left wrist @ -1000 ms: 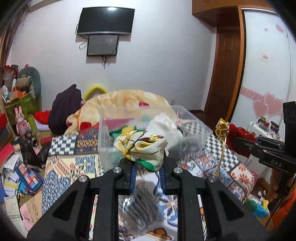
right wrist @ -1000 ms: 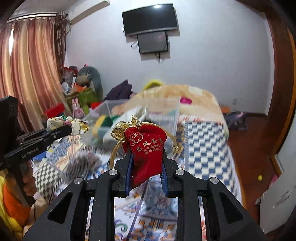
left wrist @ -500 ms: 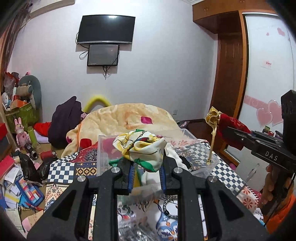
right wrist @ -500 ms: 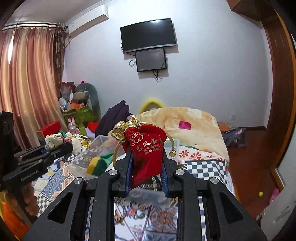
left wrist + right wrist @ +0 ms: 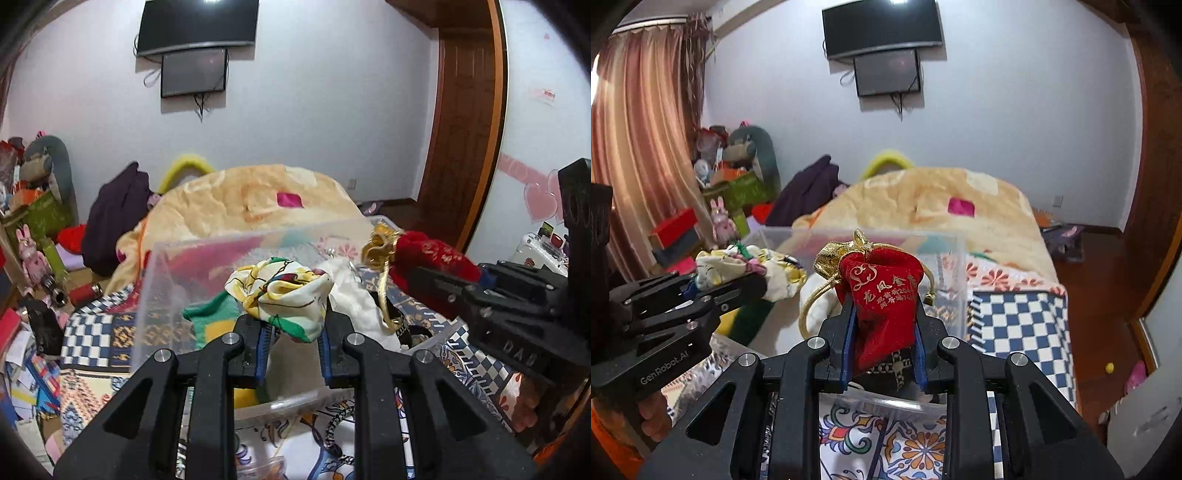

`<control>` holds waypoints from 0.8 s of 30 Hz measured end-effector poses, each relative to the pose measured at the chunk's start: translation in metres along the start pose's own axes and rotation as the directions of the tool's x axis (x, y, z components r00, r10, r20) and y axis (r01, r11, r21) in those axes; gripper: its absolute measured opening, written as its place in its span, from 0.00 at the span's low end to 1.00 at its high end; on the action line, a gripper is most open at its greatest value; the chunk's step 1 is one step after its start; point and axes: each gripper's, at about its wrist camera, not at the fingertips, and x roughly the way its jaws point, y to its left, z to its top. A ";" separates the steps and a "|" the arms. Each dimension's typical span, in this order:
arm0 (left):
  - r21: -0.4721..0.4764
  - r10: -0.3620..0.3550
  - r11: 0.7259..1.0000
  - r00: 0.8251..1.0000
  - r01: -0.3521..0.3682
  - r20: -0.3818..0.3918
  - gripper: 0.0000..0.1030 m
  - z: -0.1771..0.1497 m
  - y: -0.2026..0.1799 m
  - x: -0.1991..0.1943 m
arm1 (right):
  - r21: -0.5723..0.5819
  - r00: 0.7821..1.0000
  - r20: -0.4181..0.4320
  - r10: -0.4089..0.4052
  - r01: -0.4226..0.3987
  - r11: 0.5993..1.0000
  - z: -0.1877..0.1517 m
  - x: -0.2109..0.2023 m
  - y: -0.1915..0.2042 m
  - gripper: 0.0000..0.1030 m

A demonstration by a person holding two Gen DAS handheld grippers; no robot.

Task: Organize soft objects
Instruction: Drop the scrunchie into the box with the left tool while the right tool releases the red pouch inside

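We're over a bed spread with patterned covers, blue-and-white checks on one part and bright floral tiles on another, with a peach blanket heaped at the far end. Behind it a white wall carries a dark television, and a wooden door stands on the right side of the room. A clear plastic bin sits on the bed, already holding soft things: a green and yellow cloth and a white one. The left gripper is clamped on a crumpled yellow, white and green scarf, held over the bin's near edge. The right gripper is clamped on a red drawstring pouch with gold lettering and a gold cord, also over the bin. The left camera catches that pouch from the side, poking in over the bin's right part, just beside the scarf. Only the right camera shows the pink curtains along the left wall, the stuffed toys piled below them, and the bare wooden floor to the right of the bed; it also picks up the scarf in the left gripper's fingers from the side.
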 end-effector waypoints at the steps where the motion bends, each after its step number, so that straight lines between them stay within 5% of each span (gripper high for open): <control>1: 0.003 0.000 1.000 1.000 0.000 -0.009 0.20 -0.001 0.000 0.003 | -0.002 1.000 -0.007 0.001 -0.001 1.000 0.001 0.003 0.000 0.23; 6: 0.002 0.004 1.000 0.999 -0.004 -0.045 0.22 -0.007 0.001 0.011 | 0.002 0.999 -0.049 0.019 -0.019 1.000 -0.003 0.010 0.002 0.25; 14: 0.039 0.023 0.999 0.999 -0.022 -0.026 0.59 -0.009 -0.003 -0.003 | -0.012 0.998 -0.055 0.019 -0.020 1.000 -0.007 0.003 0.005 0.43; 24: 0.063 -0.003 0.998 1.000 0.003 0.004 0.79 -0.018 -0.008 -0.034 | -0.021 1.000 -0.013 0.018 -0.018 1.000 -0.008 -0.024 0.002 0.61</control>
